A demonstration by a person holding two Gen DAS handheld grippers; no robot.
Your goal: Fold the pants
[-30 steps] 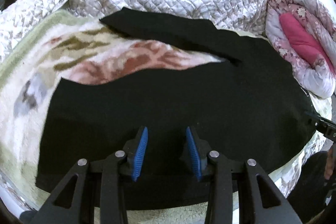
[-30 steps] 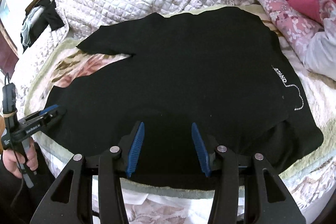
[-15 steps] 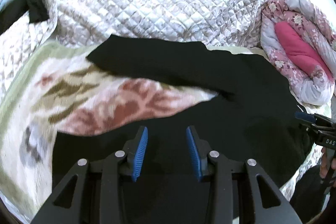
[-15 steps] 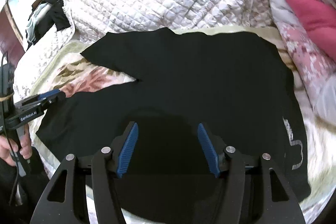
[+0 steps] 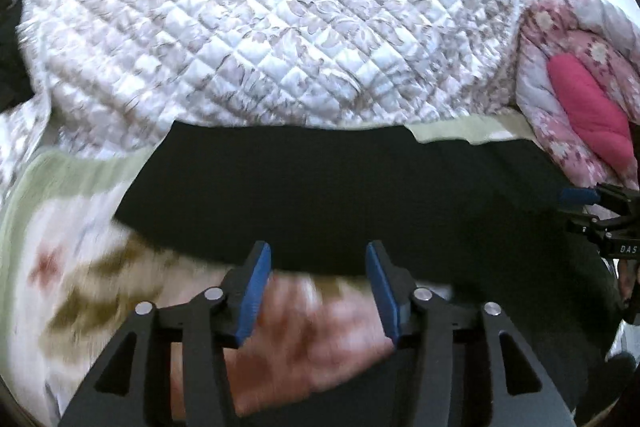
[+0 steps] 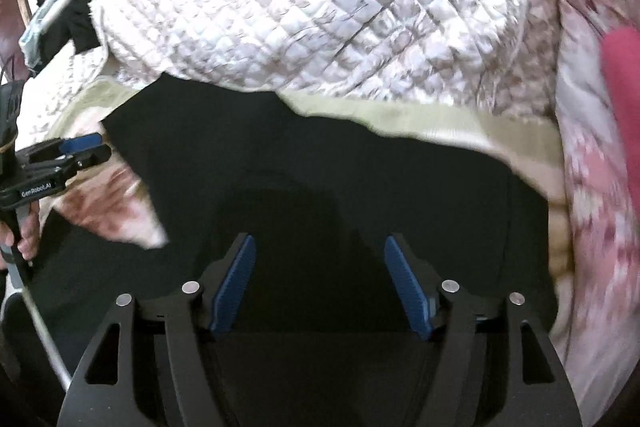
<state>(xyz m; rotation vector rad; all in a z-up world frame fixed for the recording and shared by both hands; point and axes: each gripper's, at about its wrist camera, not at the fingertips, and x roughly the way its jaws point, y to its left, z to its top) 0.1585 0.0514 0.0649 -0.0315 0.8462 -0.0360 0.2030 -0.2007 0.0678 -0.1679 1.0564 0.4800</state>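
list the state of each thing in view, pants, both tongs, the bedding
black pants: spread flat, legs apart, not yet folded
left tongs: open, nothing between the fingers
right tongs: open, over the pants
quilted cover: bunched up behind the pants
floral blanket: spread under the pants

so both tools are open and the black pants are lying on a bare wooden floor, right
Not a floor. Both wrist views show the black pants on a patterned blanket beside a quilted cover. The left tool and right tool are open.

Bright daylight glares on the quilt (image 5: 280,27); motion blur smears the blanket (image 5: 80,287); fisheye edges curve darkly.
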